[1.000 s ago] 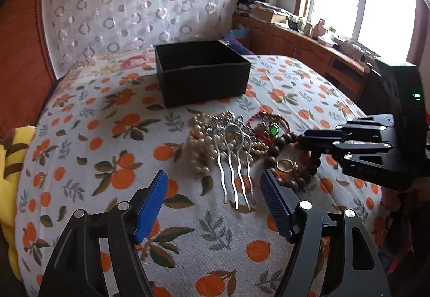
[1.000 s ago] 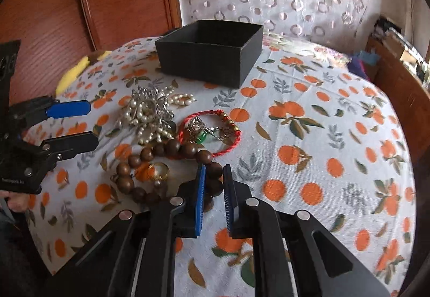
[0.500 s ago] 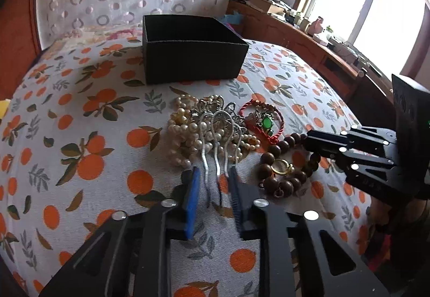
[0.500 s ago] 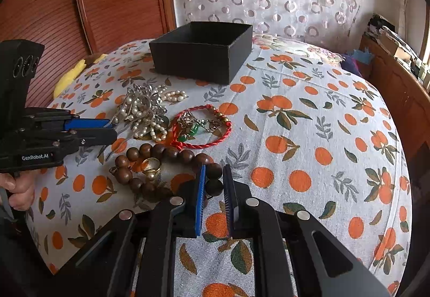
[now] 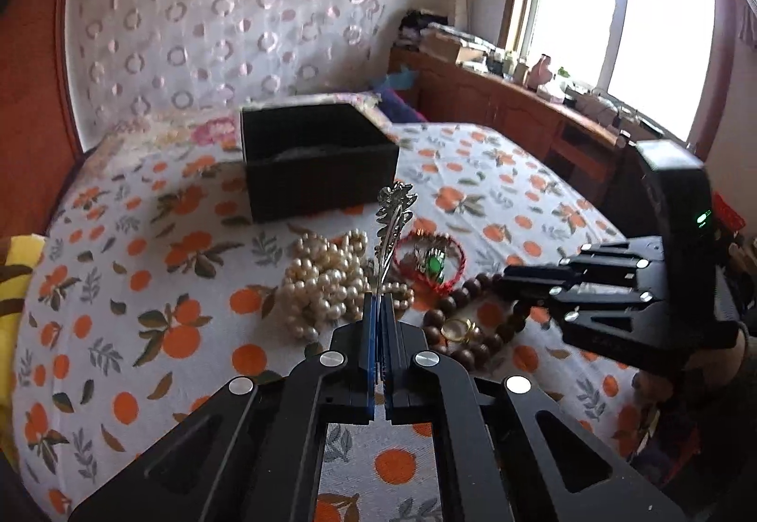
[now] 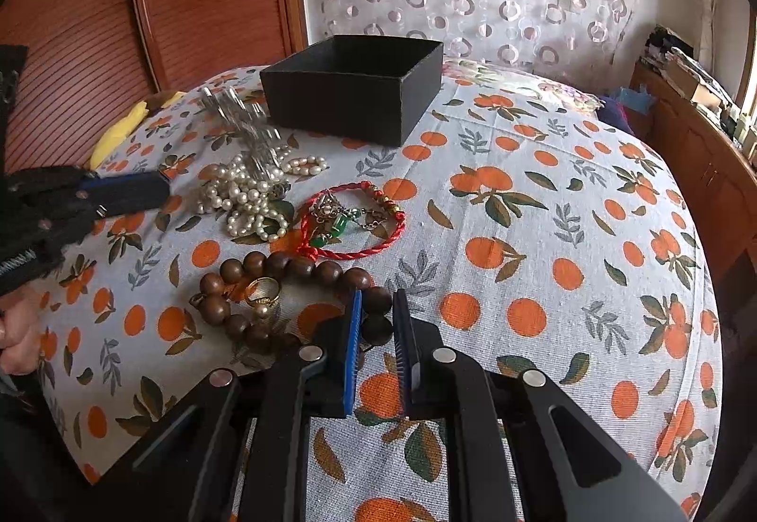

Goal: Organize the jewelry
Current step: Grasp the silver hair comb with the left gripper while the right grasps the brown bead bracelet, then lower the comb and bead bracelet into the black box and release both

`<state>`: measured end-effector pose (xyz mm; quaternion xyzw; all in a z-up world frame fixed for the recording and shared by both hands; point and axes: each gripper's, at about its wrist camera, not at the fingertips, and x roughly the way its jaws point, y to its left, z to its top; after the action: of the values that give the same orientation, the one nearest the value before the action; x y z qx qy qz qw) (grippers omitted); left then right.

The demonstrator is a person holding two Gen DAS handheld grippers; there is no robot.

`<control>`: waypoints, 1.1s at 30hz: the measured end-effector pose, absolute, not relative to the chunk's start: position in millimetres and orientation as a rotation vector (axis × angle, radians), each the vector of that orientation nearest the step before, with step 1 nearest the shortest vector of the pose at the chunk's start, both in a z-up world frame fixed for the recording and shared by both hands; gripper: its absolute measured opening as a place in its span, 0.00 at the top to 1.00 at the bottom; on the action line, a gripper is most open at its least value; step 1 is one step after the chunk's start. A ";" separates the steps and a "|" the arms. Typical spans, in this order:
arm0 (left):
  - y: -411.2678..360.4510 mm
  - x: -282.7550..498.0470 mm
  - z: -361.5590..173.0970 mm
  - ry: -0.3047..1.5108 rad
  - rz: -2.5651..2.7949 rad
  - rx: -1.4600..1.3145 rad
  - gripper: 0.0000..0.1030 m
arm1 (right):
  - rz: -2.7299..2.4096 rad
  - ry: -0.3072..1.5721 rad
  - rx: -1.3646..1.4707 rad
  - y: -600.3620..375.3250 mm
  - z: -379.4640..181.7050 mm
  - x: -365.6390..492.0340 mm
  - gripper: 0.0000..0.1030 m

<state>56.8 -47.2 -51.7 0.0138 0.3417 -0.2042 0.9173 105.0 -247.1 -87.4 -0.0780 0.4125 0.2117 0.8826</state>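
Observation:
My left gripper [image 5: 379,309] is shut on the prongs of a silver hair comb [image 5: 391,229] and holds it up above a pile of pearls [image 5: 324,281]. The comb shows blurred in the right wrist view [image 6: 239,120]. A black open box [image 5: 317,158] stands behind the pile. A red cord bracelet with a green charm [image 6: 352,221], a brown wooden bead bracelet [image 6: 284,271] and a gold ring [image 6: 262,290] lie on the orange-print cloth. My right gripper [image 6: 378,318] hovers slightly open at the bead bracelet's near edge, holding nothing.
The round table's edge [image 6: 709,333] falls off to the right. A wooden headboard [image 6: 142,2] and a yellow cloth [image 6: 123,125] are at the left. A wooden sideboard [image 5: 520,110] with clutter stands under the window.
My left gripper closed on the hair comb and lifted it off the pearls, tilting it upright. The right gripper stayed by the bead bracelet.

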 end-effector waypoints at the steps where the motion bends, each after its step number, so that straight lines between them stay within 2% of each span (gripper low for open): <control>1: -46.5 54.8 -47.6 0.686 -0.417 0.029 0.99 | 0.441 0.859 -0.163 -248.7 -86.9 104.8 0.86; 10: -36.3 43.2 -25.3 0.607 -0.377 0.032 0.99 | 0.443 0.837 -0.199 -243.9 -82.0 101.4 0.86; 21: -17.9 43.3 -20.2 0.588 -0.353 -0.008 0.99 | 0.502 0.686 -0.168 -236.8 -17.7 86.6 0.86; 33: -4.0 47.5 -19.4 0.577 -0.321 -0.028 0.99 | 0.504 0.591 -0.194 -228.1 24.5 91.1 0.86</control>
<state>47.5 -4.0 -19.4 -0.0137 0.2833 -0.1575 0.9459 91.1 -228.1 24.5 -0.0944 0.2875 0.2452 0.9210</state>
